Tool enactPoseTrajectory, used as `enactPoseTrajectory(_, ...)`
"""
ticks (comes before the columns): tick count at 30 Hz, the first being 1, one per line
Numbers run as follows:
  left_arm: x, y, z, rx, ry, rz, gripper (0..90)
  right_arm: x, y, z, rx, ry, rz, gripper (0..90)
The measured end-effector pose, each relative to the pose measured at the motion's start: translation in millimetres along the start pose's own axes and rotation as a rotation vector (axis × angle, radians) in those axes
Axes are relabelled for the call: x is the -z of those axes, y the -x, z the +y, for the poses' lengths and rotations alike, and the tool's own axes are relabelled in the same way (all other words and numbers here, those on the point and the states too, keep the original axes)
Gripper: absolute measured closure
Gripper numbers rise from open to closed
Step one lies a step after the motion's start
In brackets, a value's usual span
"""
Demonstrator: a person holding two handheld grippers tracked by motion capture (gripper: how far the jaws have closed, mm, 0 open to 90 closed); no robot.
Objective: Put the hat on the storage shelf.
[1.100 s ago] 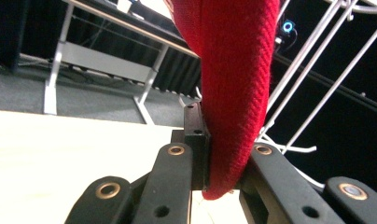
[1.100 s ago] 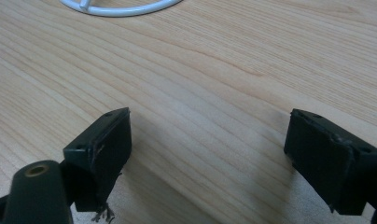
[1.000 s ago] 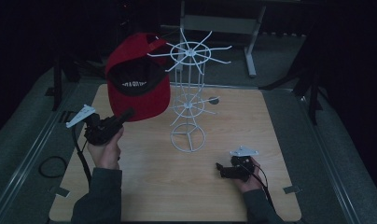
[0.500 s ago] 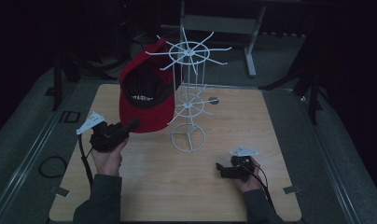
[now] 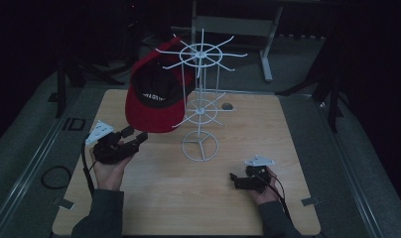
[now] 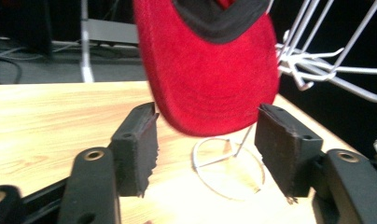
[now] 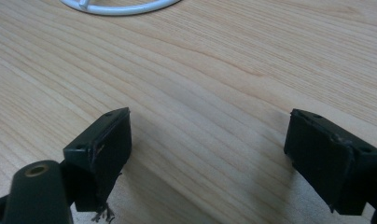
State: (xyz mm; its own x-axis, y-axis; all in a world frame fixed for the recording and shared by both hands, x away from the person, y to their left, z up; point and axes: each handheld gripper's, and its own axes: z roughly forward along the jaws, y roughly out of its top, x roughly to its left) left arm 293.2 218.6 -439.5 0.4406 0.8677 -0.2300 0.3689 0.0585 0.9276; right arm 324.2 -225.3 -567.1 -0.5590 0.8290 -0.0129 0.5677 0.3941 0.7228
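A red cap [image 5: 156, 99] with a black inner band hangs from the left arms of a white wire rack [image 5: 201, 52], brim pointing down. The rack stands on its ring base [image 5: 200, 147] mid-table. My left gripper [image 5: 135, 134] sits just below and left of the brim, and its jaws have just been opening. In the left gripper view the cap's brim [image 6: 214, 70] shows beyond the gap of the left gripper [image 6: 207, 149], and neither pad touches it. My right gripper [image 5: 233, 178] rests open near the front right, with bare wood between the jaws of the right gripper [image 7: 210, 154].
The wooden table [image 5: 154, 203] has a small round hole [image 5: 227, 106] behind the rack. A metal desk frame [image 5: 268, 44] stands beyond the far edge. A cable loop [image 5: 52, 176] lies on the grey floor at left. Dark stands flank both sides.
The cap has moved right, from held out left of the rack to hanging on its arms. The left gripper has let go of the brim, opened and dropped slightly. The right gripper stayed put.
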Motion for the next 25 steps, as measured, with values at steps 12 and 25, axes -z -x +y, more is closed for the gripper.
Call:
enactPoseTrajectory(12,-0.6,-5.3,-25.0,-0.028,-0.073,0.074,34.3,0.0,0.0,0.0,0.000,0.000,0.000,14.8)
enactPoseTrajectory(25,-10.1,-13.1,-53.3,0.006,-0.158,0.046,36.8,0.0,0.1,0.0,0.002,0.000,0.000,14.8)
